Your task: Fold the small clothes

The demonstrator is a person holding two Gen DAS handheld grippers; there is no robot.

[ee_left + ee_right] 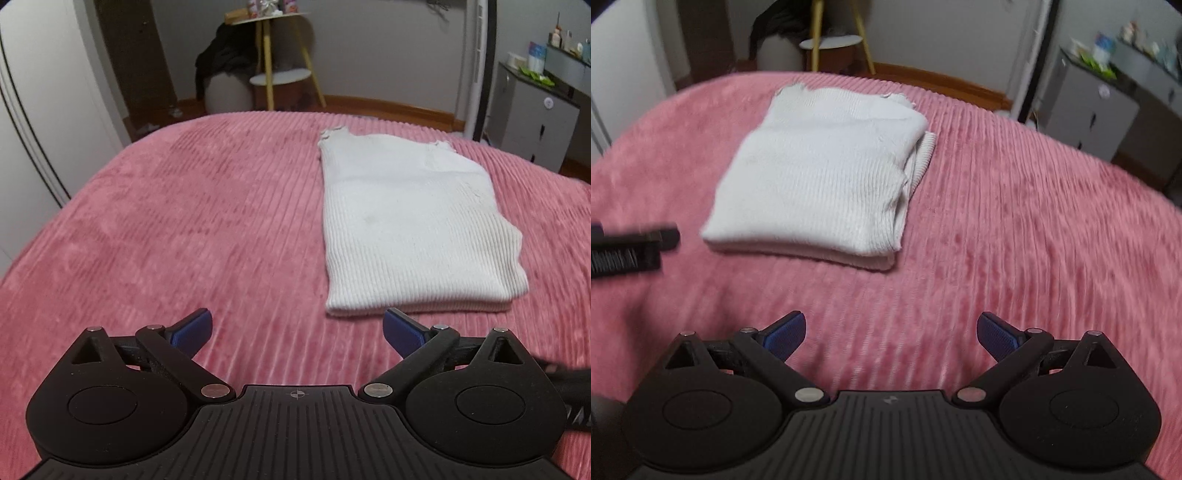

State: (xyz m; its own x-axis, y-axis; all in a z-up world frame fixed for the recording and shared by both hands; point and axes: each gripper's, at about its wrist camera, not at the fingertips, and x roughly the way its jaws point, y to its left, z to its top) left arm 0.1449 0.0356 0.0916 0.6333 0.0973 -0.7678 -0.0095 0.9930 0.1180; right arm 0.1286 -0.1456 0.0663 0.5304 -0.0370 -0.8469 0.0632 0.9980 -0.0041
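Note:
A white ribbed knit garment [410,225] lies folded into a rectangle on the pink bedspread [184,221]. In the right wrist view the garment [820,184] lies ahead and to the left, its folded layers showing at the right edge. My left gripper [297,330] is open and empty, just short of the garment's near left corner. My right gripper [891,334] is open and empty, above bare bedspread [1015,240] in front of the garment. Part of the left gripper [631,245] shows at the left edge of the right wrist view.
Beyond the bed stand a yellow-legged side table [277,74] with a dark garment over a pale pouf [225,74], a white floor stand [476,66], and a grey cabinet [535,114] at the right. A white wardrobe [37,110] is at the left.

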